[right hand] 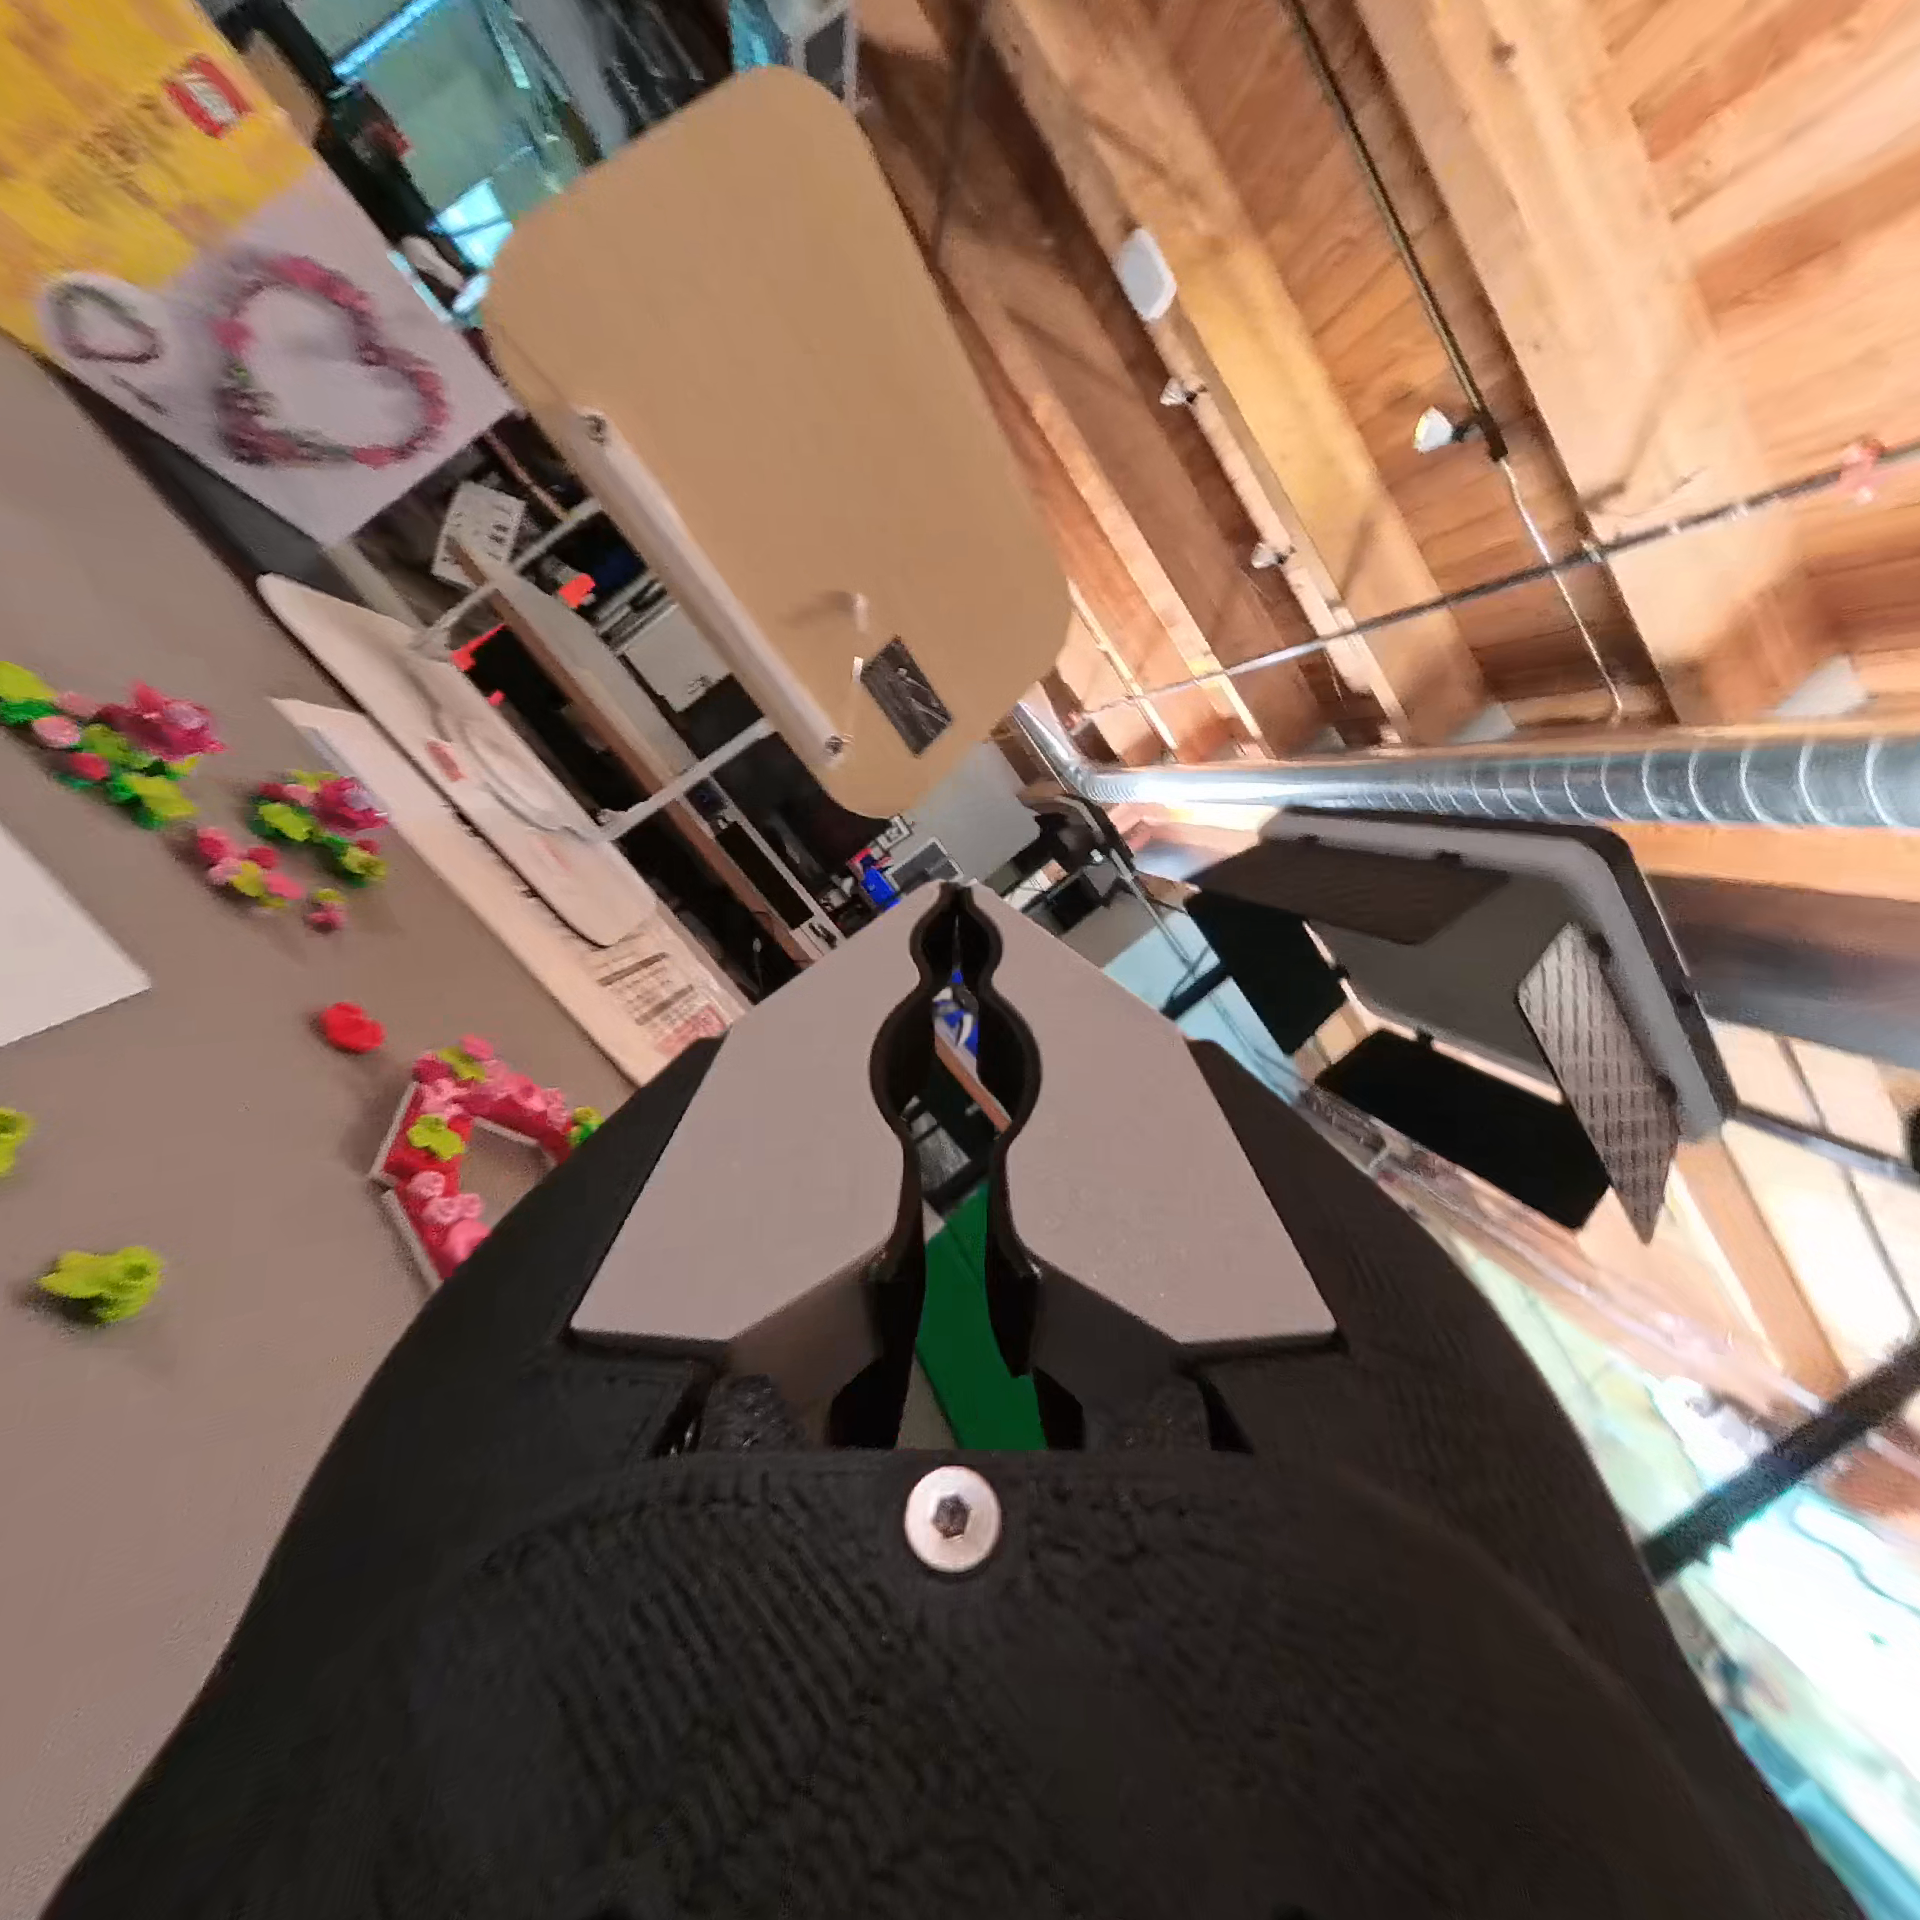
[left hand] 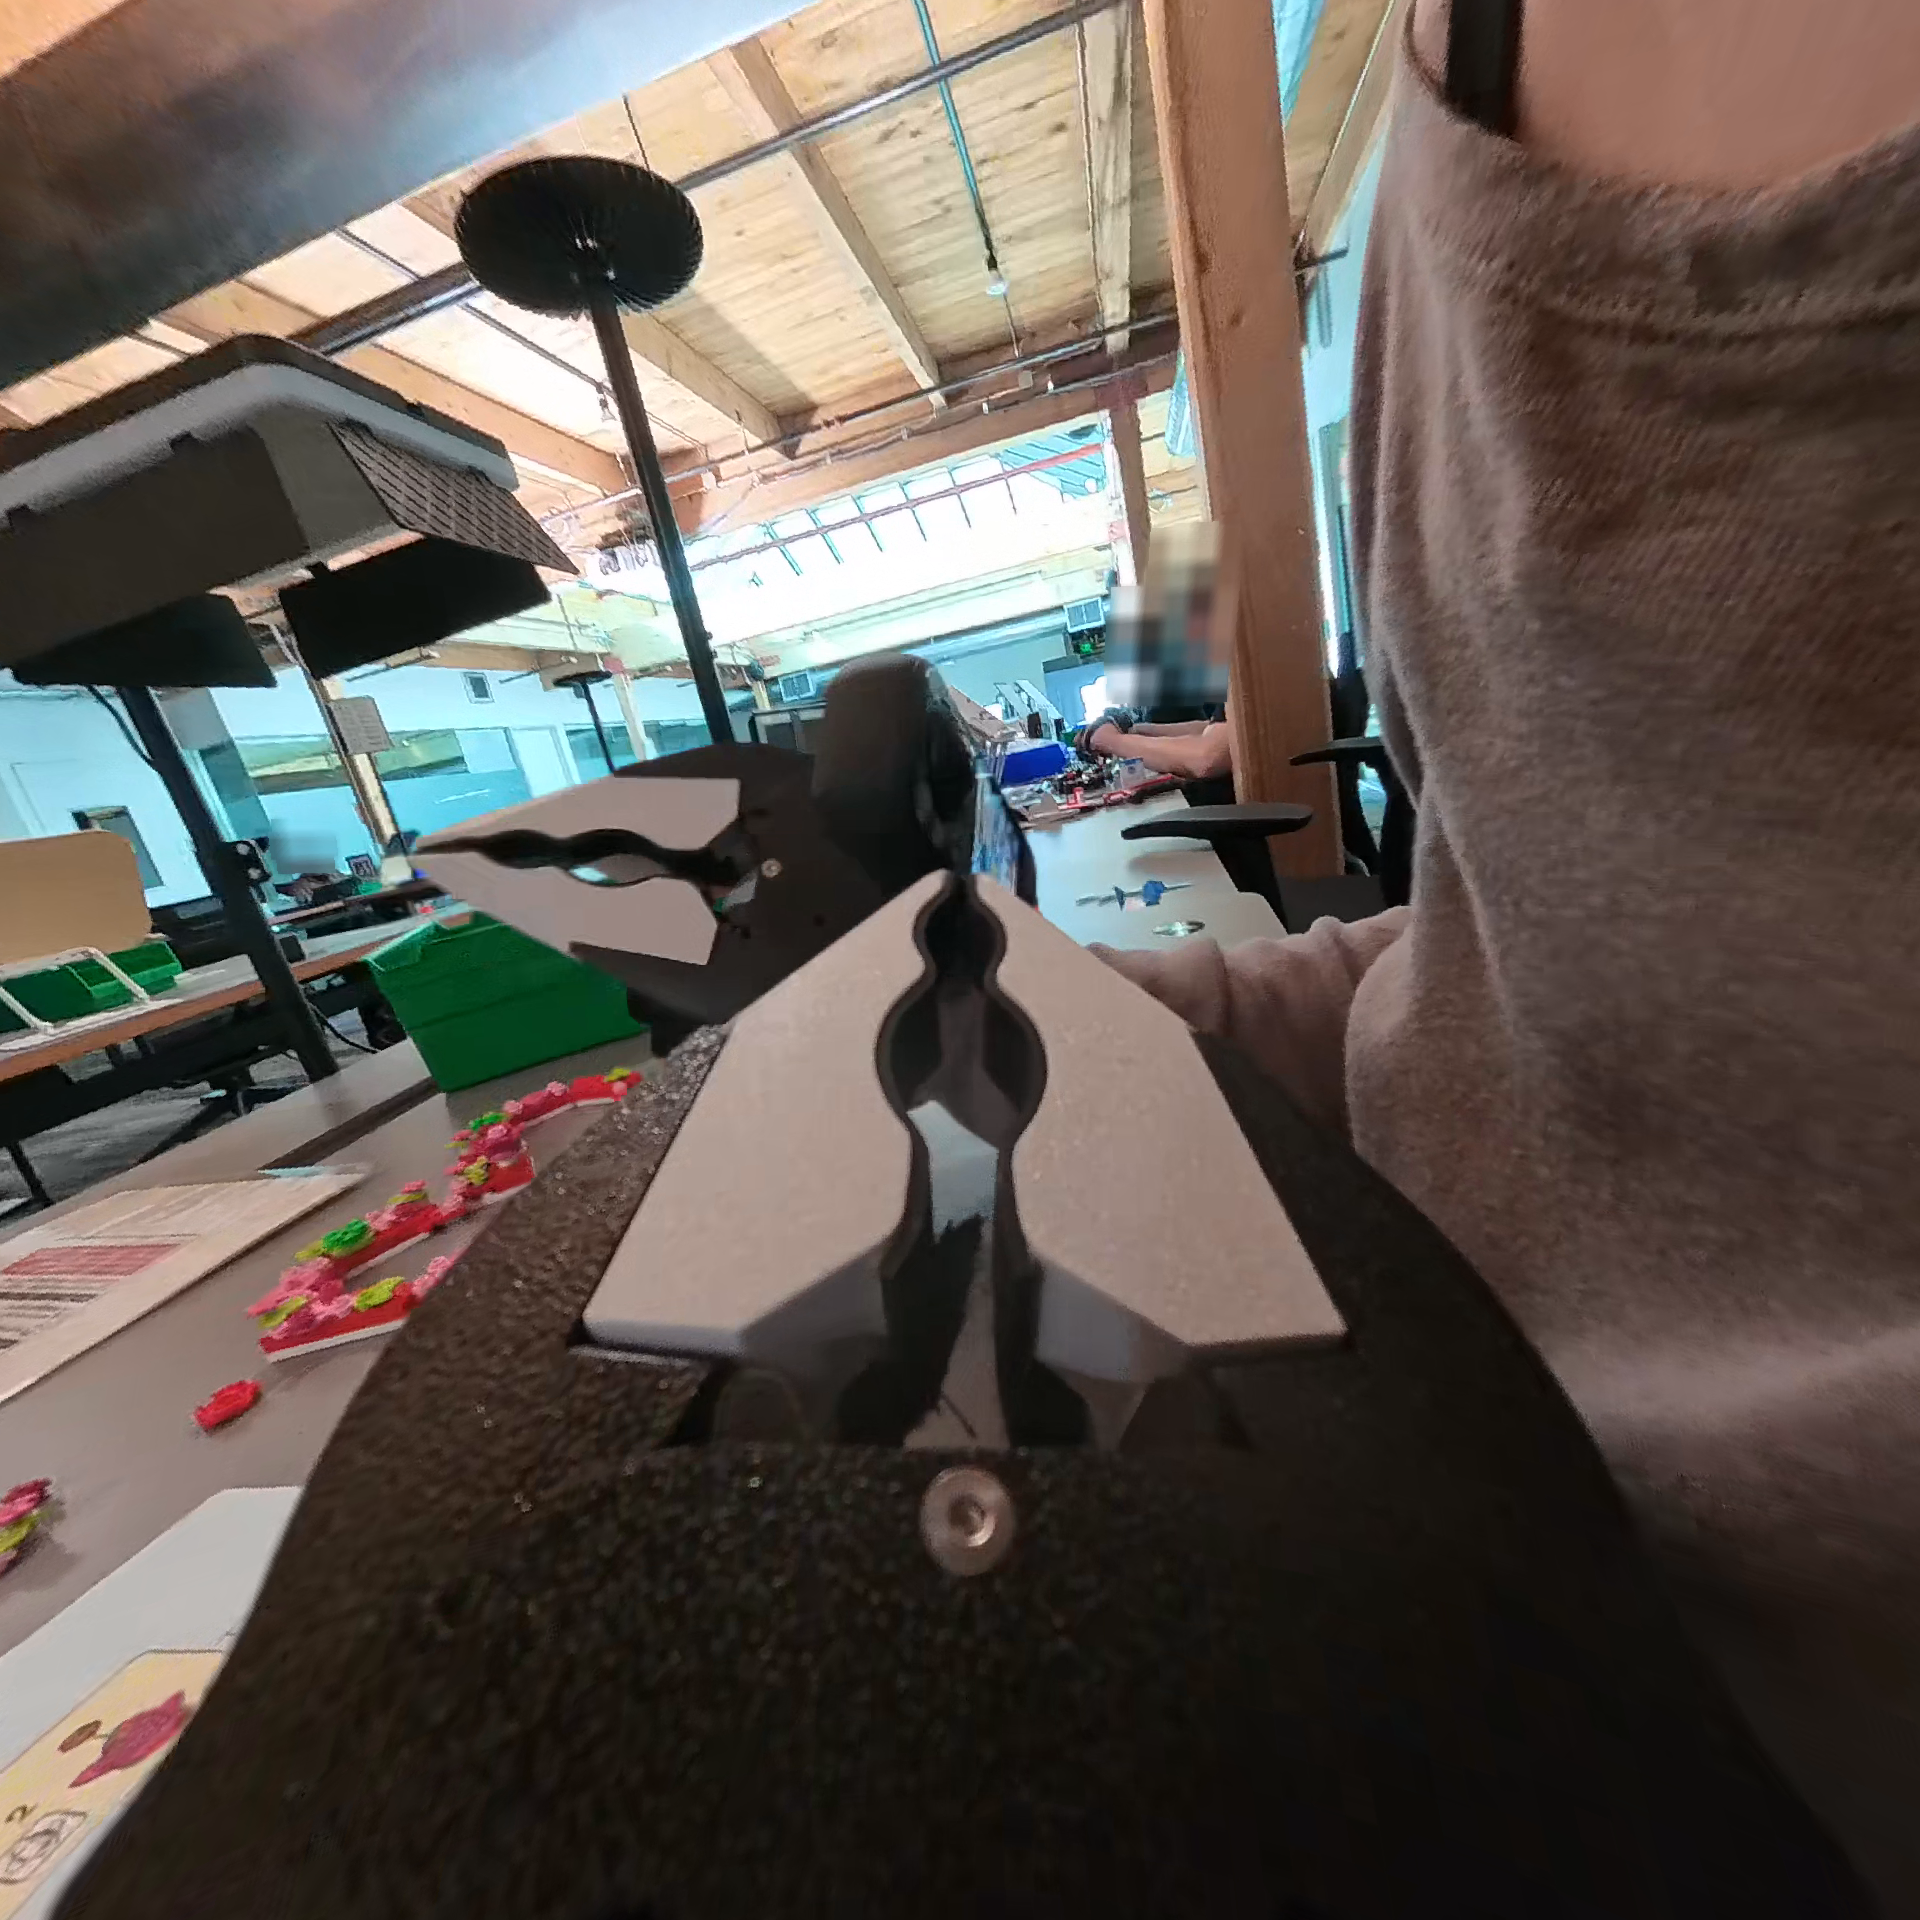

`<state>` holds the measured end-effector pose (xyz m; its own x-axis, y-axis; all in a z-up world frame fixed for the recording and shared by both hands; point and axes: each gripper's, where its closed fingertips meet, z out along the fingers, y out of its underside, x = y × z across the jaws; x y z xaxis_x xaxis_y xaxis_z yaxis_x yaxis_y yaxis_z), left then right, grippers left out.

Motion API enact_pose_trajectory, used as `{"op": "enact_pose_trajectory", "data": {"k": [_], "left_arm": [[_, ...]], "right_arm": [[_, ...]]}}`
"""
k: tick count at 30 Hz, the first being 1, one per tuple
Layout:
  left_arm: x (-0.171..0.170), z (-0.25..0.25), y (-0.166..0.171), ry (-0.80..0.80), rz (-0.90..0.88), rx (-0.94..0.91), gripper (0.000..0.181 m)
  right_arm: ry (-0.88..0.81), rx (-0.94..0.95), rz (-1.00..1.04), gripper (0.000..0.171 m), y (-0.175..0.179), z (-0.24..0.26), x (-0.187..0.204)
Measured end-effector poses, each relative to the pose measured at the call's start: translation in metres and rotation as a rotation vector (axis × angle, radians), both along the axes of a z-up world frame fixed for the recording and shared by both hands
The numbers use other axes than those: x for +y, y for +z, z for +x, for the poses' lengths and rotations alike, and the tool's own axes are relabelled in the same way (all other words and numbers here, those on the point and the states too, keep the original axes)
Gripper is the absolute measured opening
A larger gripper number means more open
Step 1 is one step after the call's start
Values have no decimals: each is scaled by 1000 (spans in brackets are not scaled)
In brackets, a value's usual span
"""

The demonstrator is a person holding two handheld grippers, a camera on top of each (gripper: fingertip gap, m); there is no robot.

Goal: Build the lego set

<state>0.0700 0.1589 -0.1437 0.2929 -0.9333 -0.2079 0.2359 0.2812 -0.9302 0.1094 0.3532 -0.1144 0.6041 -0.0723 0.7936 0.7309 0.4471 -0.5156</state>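
Note:
Both grippers are raised above the grey table [right hand: 208, 1403] and tilted upward. My left gripper [left hand: 951, 885] is shut, its grey fingers [left hand: 790, 1122] meeting at the tips with nothing between them. My right gripper [right hand: 956, 896] is shut too, with nothing between its tips; it also shows in the left wrist view [left hand: 421, 850], just left of the left gripper. Red, pink and green flowered lego segments [left hand: 405, 1226] lie on the table below. One angled segment [right hand: 468, 1138] lies just left of my right gripper.
A loose red piece [right hand: 351, 1027], a green piece [right hand: 102, 1283] and flower clusters [right hand: 135, 748] are scattered on the table. An instruction sheet [left hand: 125, 1257], a green bin [left hand: 499, 987] and the yellow set box [right hand: 114, 135] are nearby. A person's grey sweater [left hand: 1662, 831] fills the right.

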Motion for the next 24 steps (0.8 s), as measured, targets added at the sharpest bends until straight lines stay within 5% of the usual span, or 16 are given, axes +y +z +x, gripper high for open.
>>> {"op": "enact_pose_trajectory", "data": {"k": [7,13,24], "left_arm": [[-1,1,-1,-6,1,6,0],[-3,3,-2,-14,9,17,0],[-4,3,-3,-18,13,22,0]], "right_arm": [[-115,273,82,0,34,76,-2],[-74,451,51,0,36,93,-2],[-58,308,37,0,28,68,0]]}}
